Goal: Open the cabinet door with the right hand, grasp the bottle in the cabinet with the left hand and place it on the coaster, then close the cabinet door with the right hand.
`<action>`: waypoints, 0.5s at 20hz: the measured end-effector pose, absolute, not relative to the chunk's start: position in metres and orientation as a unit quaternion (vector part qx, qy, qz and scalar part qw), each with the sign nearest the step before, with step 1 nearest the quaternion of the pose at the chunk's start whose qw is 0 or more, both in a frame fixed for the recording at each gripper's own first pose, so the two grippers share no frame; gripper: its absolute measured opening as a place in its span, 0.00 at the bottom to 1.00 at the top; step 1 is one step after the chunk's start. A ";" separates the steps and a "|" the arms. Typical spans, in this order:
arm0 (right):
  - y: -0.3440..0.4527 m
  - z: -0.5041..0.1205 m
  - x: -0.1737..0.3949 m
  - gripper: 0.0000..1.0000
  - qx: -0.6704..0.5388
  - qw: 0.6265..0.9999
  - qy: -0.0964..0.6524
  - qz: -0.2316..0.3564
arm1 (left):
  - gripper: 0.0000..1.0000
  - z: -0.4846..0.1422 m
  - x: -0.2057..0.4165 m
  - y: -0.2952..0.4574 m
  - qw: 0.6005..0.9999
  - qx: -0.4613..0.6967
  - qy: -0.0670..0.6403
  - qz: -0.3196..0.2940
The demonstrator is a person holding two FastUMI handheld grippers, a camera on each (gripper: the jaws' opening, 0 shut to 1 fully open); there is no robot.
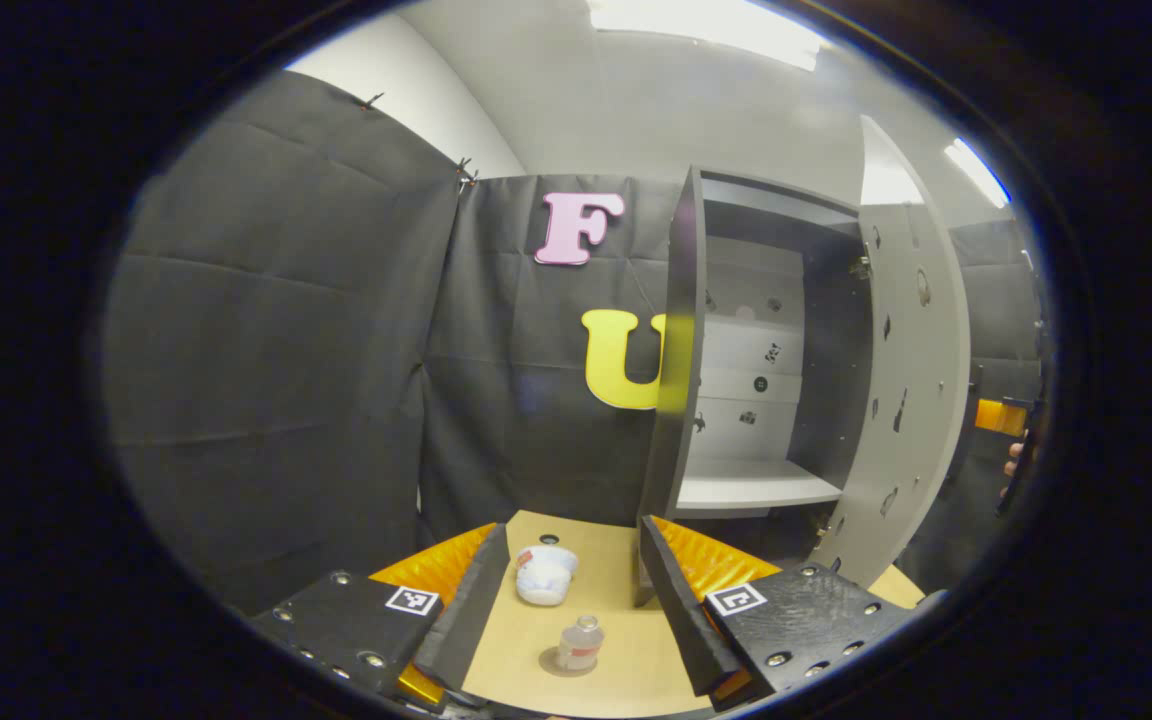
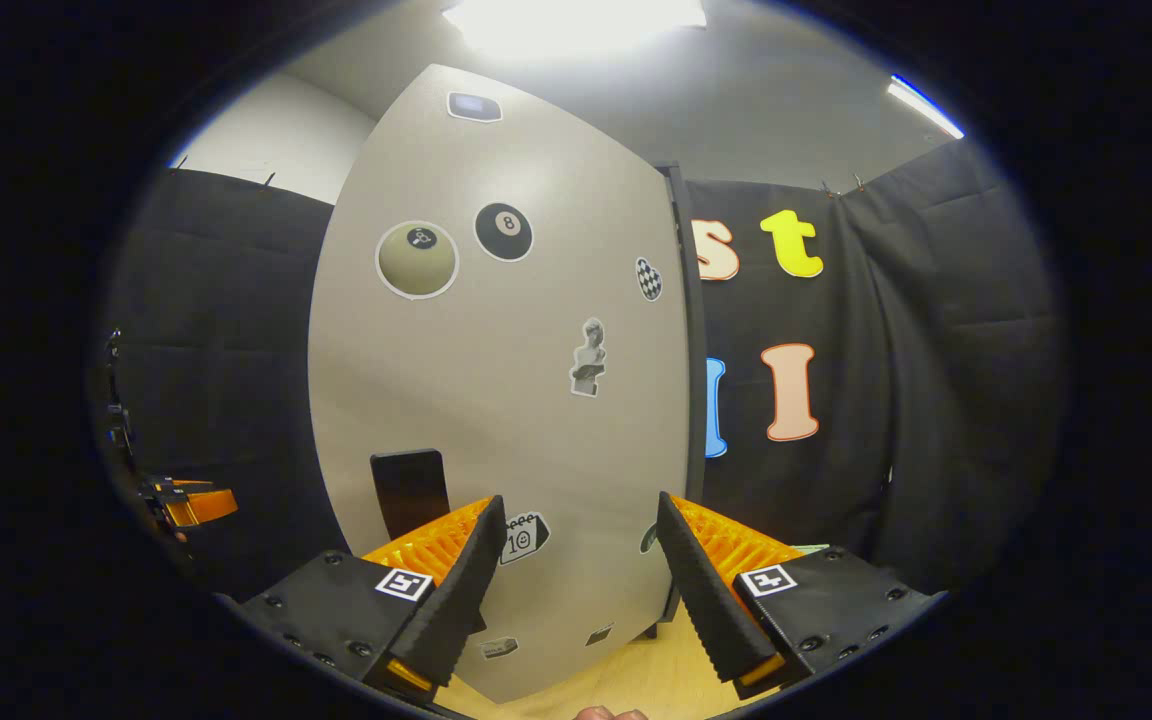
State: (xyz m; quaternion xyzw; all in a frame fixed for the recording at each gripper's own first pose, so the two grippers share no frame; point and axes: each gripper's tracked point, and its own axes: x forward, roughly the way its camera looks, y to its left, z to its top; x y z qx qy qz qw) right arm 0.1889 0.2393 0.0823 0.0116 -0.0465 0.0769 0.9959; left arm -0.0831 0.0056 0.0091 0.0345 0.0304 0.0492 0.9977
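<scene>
The left hand-held gripper [image 1: 571, 600] hovers spread above the surface [image 1: 626, 560]; between its fingers the bottle [image 1: 581, 643] stands on the coaster [image 1: 548, 662]. Rightward, the cabinet door [image 2: 496, 400] stands open before the spread right hand-held gripper [image 2: 576, 590].

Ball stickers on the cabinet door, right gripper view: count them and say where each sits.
2. A pale ball sticker sits upper left on the cabinet door, and a black eight-ball sticker is just right of it. The right gripper may hide others lower down.
</scene>
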 end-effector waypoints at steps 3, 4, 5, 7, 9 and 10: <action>0.254 0.078 0.212 0.98 0.022 0.995 -0.031 0.097 | 0.80 0.007 -0.079 0.009 0.997 0.029 0.040 0.056; 0.258 0.079 0.221 0.99 0.024 0.994 -0.027 0.102 | 0.80 0.007 -0.078 0.009 0.997 0.029 0.042 0.060; 0.264 0.081 0.229 0.99 0.023 0.993 -0.026 0.110 | 0.81 0.005 -0.078 0.010 0.996 0.031 0.043 0.065; 0.270 0.084 0.242 0.98 0.018 0.992 -0.026 0.118 | 0.82 0.004 -0.076 0.011 0.996 0.036 0.043 0.073; 0.268 0.082 0.255 0.98 0.021 0.993 -0.023 0.117 | 0.81 0.002 -0.078 0.012 0.995 0.043 0.042 0.077; 0.264 0.080 0.261 0.98 0.025 0.993 -0.019 0.115 | 0.81 0.002 -0.079 0.012 0.995 0.046 0.042 0.078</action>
